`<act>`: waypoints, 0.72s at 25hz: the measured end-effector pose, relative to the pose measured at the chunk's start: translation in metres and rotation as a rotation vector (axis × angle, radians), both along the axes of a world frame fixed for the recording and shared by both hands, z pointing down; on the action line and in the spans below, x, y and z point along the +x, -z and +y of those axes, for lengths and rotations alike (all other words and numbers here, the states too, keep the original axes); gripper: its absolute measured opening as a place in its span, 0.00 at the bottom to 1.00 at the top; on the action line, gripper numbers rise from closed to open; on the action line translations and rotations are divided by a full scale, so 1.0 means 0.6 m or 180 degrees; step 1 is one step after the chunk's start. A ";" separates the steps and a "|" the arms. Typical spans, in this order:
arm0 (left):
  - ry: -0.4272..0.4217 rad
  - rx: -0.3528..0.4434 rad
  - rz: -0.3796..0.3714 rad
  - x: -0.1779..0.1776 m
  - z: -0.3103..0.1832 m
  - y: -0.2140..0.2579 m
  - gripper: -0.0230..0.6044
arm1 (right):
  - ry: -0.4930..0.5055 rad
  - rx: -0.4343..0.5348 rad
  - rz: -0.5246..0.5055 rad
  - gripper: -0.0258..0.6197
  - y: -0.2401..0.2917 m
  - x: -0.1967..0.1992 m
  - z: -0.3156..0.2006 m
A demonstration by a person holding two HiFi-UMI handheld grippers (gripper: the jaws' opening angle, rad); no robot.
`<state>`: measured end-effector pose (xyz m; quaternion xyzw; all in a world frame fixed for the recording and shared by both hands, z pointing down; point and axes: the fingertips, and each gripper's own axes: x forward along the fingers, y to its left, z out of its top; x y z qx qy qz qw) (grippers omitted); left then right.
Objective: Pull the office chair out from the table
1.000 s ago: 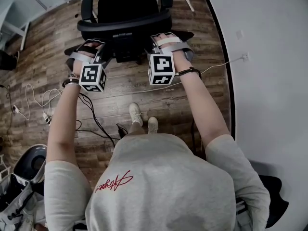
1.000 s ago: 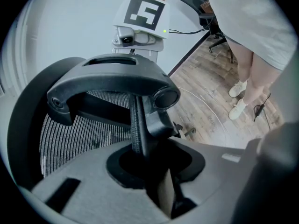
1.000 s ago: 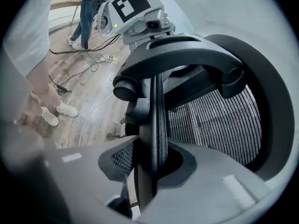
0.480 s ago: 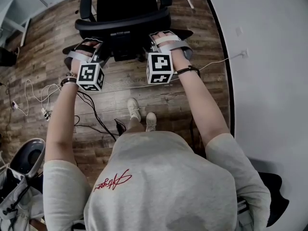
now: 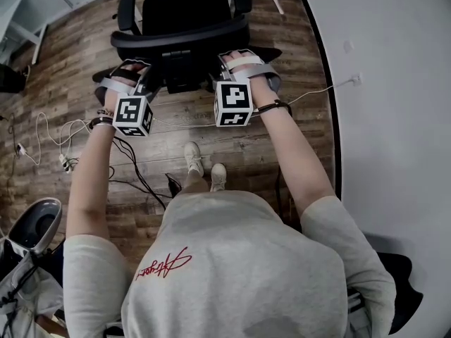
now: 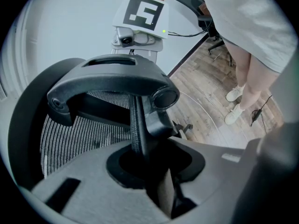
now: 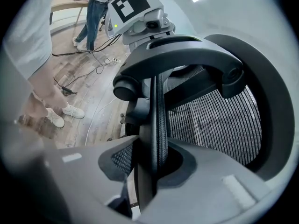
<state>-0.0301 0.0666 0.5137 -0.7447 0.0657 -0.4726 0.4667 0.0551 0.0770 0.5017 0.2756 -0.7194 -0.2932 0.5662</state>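
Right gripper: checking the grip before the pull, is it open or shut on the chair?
Shut: the right gripper pinches the backrest rim of the black mesh office chair.

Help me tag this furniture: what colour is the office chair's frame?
Black; the office chair shows best in the head view.

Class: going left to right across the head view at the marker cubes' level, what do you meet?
White cable → left gripper → right gripper → white wall. The office chair, gripped by both, spans them and is left out.
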 end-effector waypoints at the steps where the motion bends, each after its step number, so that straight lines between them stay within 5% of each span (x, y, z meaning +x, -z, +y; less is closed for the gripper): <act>1: 0.0002 0.0006 0.0000 0.000 0.005 0.000 0.21 | 0.0004 0.0000 -0.0002 0.20 0.000 0.000 0.005; 18: 0.0003 0.0049 0.0004 -0.007 0.093 -0.005 0.21 | 0.0037 0.0040 0.0008 0.20 -0.005 -0.008 0.093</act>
